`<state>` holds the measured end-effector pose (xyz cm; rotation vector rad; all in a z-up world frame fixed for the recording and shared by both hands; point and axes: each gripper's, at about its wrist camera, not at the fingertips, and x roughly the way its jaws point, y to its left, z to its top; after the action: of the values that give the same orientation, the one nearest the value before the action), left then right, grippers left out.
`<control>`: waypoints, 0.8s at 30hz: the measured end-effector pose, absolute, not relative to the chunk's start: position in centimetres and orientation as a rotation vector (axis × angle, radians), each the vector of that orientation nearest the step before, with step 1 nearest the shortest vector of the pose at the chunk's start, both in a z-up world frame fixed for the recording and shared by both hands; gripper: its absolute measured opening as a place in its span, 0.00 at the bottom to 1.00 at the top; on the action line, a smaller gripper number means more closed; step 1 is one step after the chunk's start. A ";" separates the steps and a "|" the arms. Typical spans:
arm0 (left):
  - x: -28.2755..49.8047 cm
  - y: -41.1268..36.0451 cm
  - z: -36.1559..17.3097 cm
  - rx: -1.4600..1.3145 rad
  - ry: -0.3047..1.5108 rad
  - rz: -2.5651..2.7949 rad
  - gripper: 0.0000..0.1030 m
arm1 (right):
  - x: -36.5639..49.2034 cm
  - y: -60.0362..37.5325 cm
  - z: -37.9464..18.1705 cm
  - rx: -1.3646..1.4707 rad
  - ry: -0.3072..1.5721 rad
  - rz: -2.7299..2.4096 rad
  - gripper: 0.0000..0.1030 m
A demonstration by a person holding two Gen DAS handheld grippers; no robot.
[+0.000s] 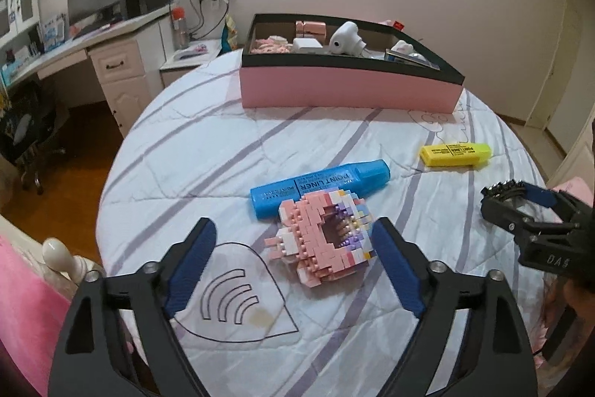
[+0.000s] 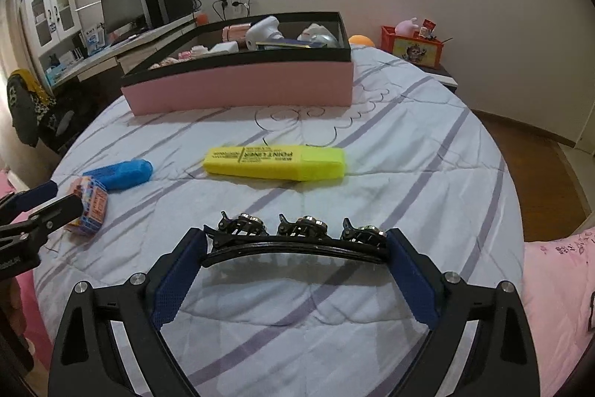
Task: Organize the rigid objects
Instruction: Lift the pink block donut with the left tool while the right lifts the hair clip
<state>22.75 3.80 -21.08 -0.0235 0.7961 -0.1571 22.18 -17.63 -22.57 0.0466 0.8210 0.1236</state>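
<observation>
1. Currently, the left tool (image 1: 293, 244) is held open around the brick model (image 1: 325, 240) on the bed (image 1: 208, 144).
2. The right tool (image 2: 297, 248) is clamped across a black hairband (image 2: 297, 240).
3. The pink box (image 1: 349, 88) lies at twelve o'clock.

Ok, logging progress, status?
Left tongs open at pink brick model. Right tongs clamp black curved bar. Blue highlighter, yellow highlighter lie before pink box.

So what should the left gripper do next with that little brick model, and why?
Probably ease forward and close on it. The left gripper stands open, and the pink brick model lies on the bed with only its right pad close. The pink box behind already holds other items, so gripping looks like the step before carrying it there.
</observation>
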 end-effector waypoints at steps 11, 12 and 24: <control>23.8 2.0 -23.1 -0.009 0.818 -0.087 0.73 | 22.3 -17.4 -23.1 0.024 0.833 0.119 0.94; 23.6 2.2 -23.0 -0.008 0.786 -0.072 0.65 | 22.2 -17.3 -23.1 0.020 0.833 0.118 0.94; 22.6 1.0 -21.4 0.072 0.757 -0.116 0.65 | 21.4 -17.1 -22.8 -0.003 0.796 0.116 0.93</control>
<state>22.58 0.99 -21.38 0.0718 0.7569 -0.1160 21.36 -17.09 -22.76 -0.0032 0.7955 0.1157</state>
